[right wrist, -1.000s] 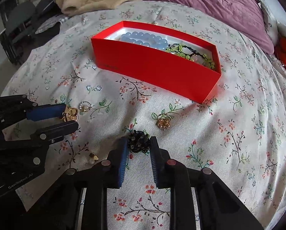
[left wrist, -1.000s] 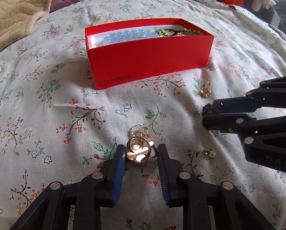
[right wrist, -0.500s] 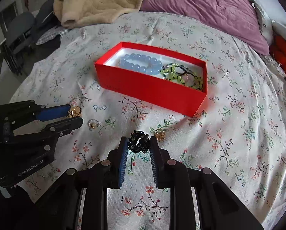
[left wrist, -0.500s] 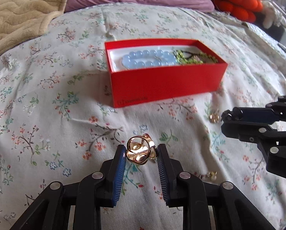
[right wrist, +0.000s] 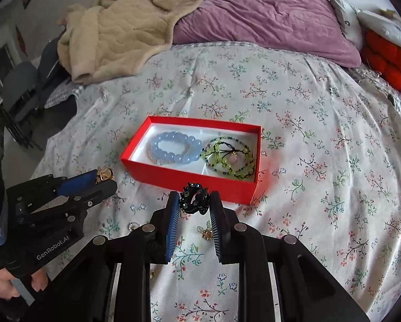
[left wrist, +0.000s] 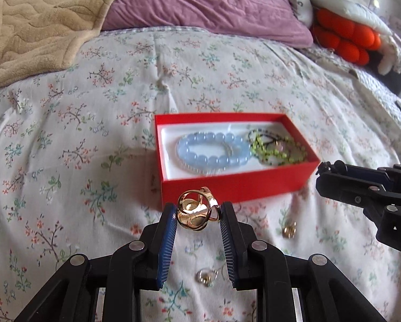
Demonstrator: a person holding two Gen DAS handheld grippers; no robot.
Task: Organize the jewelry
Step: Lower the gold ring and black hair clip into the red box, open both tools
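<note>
My left gripper is shut on a gold ring and holds it above the bedspread, just short of the red box. My right gripper is shut on a black ornate ring, also raised in front of the red box. The box holds a blue bead bracelet and a green bead bracelet. The left gripper also shows in the right wrist view, and the right gripper in the left wrist view.
Small pieces lie on the floral bedspread: a gold one and a clear one below my left gripper, and others below my right. A beige blanket, purple pillow and orange cushion lie behind.
Both grippers have lifted off the bedspread with their rings and risen, so the box interior now shows from above. Both stay shut.
</note>
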